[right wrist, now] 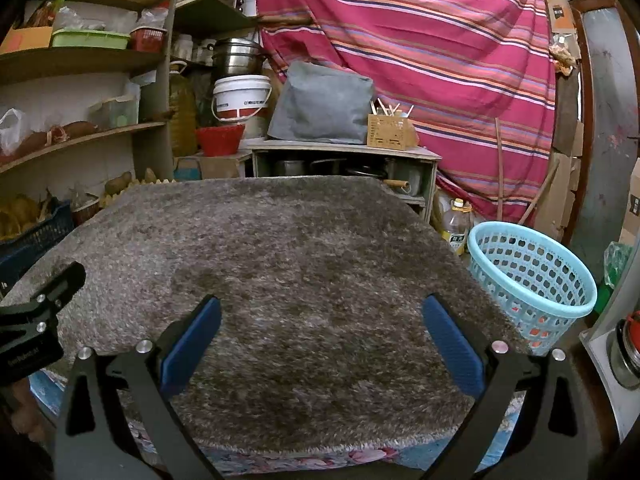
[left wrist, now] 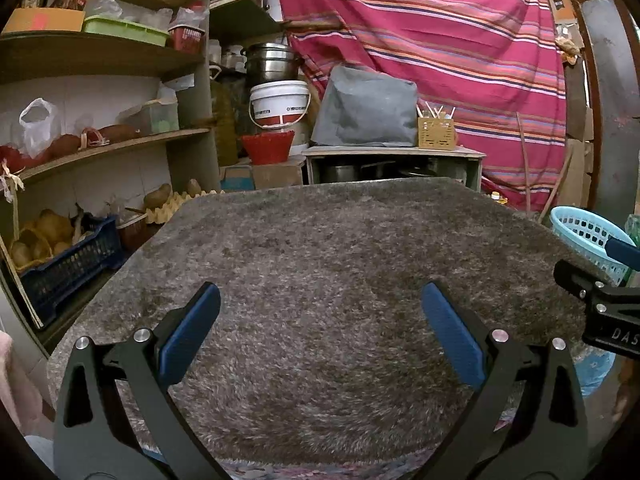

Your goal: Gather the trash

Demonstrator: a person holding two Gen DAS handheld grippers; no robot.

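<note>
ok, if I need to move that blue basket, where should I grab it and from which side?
Grip the basket by its near rim, from above with the right tongs, one finger inside and one outside. It stands upright beside the table's right edge with its mouth open, and the rolled rim is probably sturdier than the perforated wall.

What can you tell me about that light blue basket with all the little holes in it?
The light blue basket looks like plastic, round, with a thick smooth rim and walls full of small square holes. It stands upright and open at the top, wider at the rim than lower down, just past the right edge of the shaggy grey mat. Through the holes near the bottom something orange-red shows, too hidden to name. A yellow-capped bottle stands behind it. Neither gripper touches it.
</note>
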